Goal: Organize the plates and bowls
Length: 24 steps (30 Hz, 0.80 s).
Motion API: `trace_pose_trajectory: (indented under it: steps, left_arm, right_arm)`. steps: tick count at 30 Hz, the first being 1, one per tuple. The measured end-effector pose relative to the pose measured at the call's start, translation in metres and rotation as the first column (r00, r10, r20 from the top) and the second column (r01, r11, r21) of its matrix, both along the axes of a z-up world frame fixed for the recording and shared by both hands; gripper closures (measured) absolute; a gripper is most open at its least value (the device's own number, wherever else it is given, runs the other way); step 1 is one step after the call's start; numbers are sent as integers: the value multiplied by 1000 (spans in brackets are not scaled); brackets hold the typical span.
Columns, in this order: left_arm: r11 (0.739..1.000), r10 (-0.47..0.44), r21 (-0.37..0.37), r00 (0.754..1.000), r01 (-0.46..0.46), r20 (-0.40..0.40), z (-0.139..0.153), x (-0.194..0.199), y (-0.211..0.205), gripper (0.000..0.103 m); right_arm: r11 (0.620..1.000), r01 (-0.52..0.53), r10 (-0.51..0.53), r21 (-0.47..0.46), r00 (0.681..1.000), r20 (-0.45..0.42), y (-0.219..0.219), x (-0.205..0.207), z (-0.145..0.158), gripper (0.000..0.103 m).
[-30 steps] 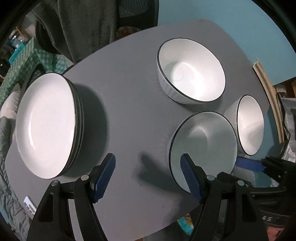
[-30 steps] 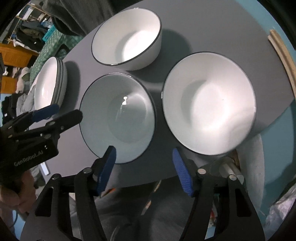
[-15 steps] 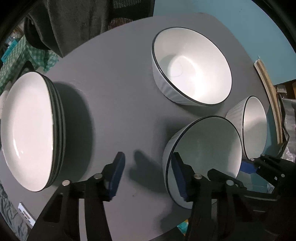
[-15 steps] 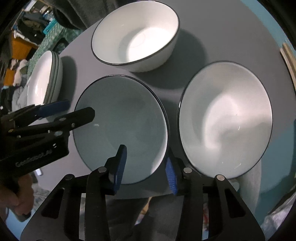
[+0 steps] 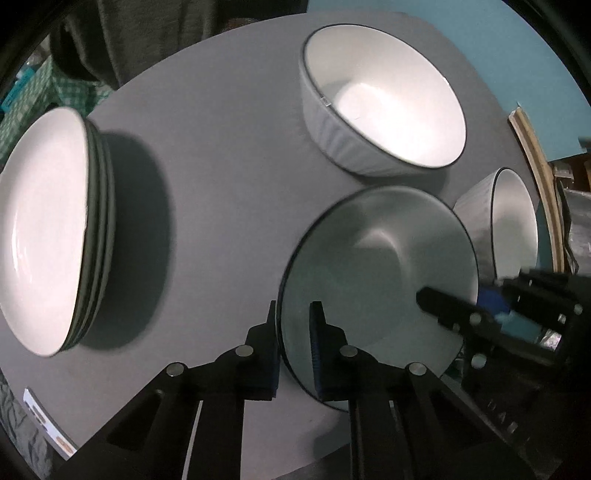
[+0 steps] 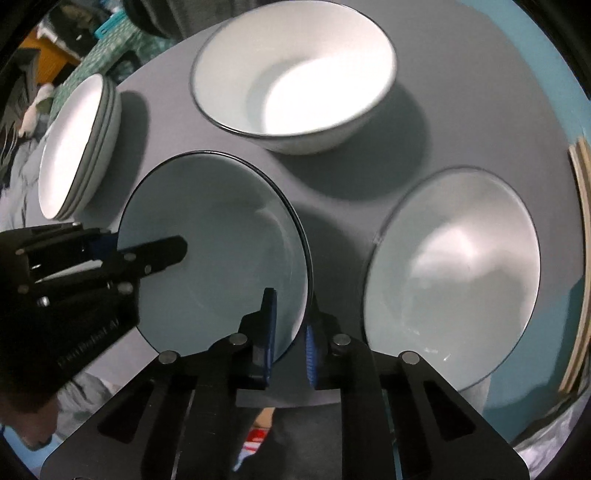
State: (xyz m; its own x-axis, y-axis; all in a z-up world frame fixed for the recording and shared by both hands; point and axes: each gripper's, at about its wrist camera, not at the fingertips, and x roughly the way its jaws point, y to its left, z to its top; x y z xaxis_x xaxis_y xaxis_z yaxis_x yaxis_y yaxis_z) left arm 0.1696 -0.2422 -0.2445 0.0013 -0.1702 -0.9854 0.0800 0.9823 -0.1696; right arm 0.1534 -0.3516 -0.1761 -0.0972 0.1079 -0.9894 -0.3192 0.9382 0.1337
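Note:
A white bowl with a dark rim (image 5: 373, 258) (image 6: 218, 236) sits near the front edge of the round grey table (image 5: 221, 147). My left gripper (image 5: 295, 332) is shut on its left rim. My right gripper (image 6: 290, 325) is shut on its right rim, and it also shows in the left wrist view (image 5: 480, 306). A second white bowl (image 5: 384, 92) (image 6: 295, 74) stands behind it. A third bowl (image 5: 513, 225) (image 6: 450, 273) stands at its right. A stack of white plates (image 5: 48, 229) (image 6: 77, 144) lies at the left.
The grey table's (image 6: 461, 92) front edge is close under both grippers. A wooden board (image 5: 532, 155) leans beyond the table's right edge. A dark garment (image 5: 147, 33) hangs behind the table. A white label (image 5: 40, 421) lies at the front left.
Both grippers have moved in and closed on opposite rims of the front bowl. They were open one second ago.

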Motion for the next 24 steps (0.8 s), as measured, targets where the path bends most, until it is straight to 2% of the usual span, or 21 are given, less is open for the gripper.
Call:
trace_pose_trajectory:
  steps: [12,16,23,24]
  left_arm:
    - [989,150,-12,988,-151,-48,4,-49,25,89]
    - [975,214,-51,975,-217,-56,3,-55,33,85]
    - [967,253,-22,965,-255,-65,-6,-44,39,83]
    - [967,253,-22,965,-255,-66,-4,-56,35,83]
  right_arm:
    - [981,-188,189,42,981,-43,36,0,1,89]
    - [978,-198,201,71,979,-37,48,9,-3,89]
    - [983,-159,164,94,985,-50,44,21,-12,87]
    - [984,-154,160,94,985,-57,44,22,-14,87]
